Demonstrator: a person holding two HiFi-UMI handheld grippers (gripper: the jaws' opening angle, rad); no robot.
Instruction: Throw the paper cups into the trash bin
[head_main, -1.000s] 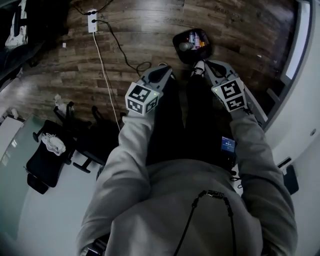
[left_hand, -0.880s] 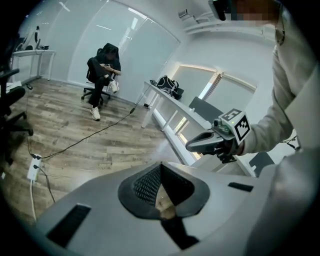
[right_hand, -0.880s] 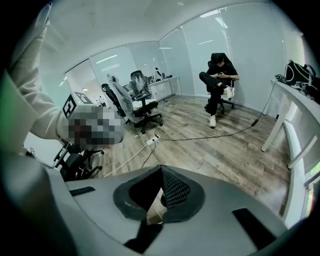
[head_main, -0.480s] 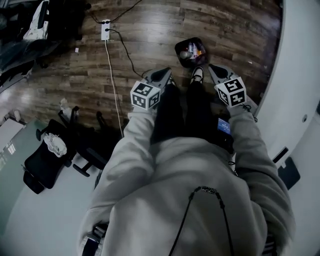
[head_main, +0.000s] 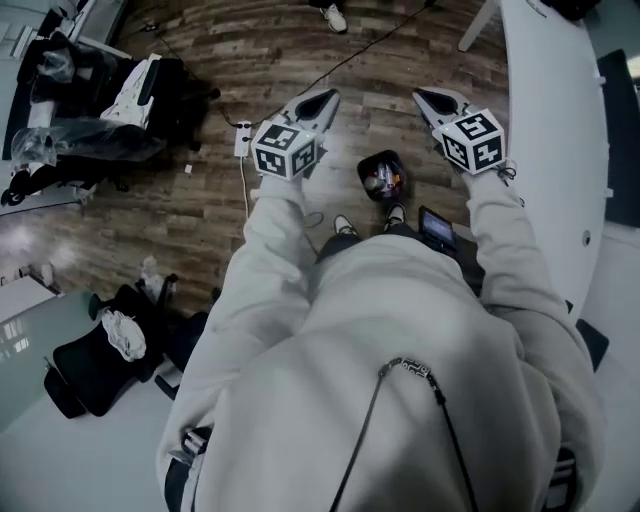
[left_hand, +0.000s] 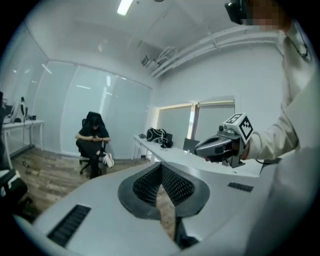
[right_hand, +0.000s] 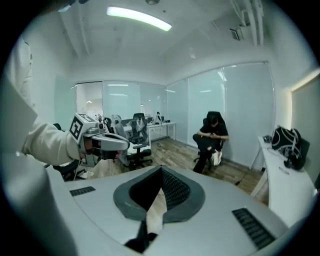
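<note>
A small black trash bin (head_main: 383, 177) stands on the wooden floor just ahead of the person's shoes, with light and reddish items inside; single cups cannot be made out. My left gripper (head_main: 321, 98) is held up to the left of and beyond the bin, my right gripper (head_main: 429, 96) to its right. Both point forward, level with the room. In each gripper view the jaws meet at the tip with nothing between them: the left gripper (left_hand: 161, 165) is shut and so is the right gripper (right_hand: 161, 170). No cup is held.
A long white table (head_main: 560, 150) runs along the right. A power strip (head_main: 242, 140) with cables lies on the floor at left. Office chairs (head_main: 100, 345) and clutter fill the left side. A seated person (right_hand: 212, 136) is across the room, and a black bag (right_hand: 288, 143) rests on the table.
Both grippers have risen and spread apart, now pointing out into the room rather than down at the bin. The bin has dropped lower in the head view, close to the shoes.
</note>
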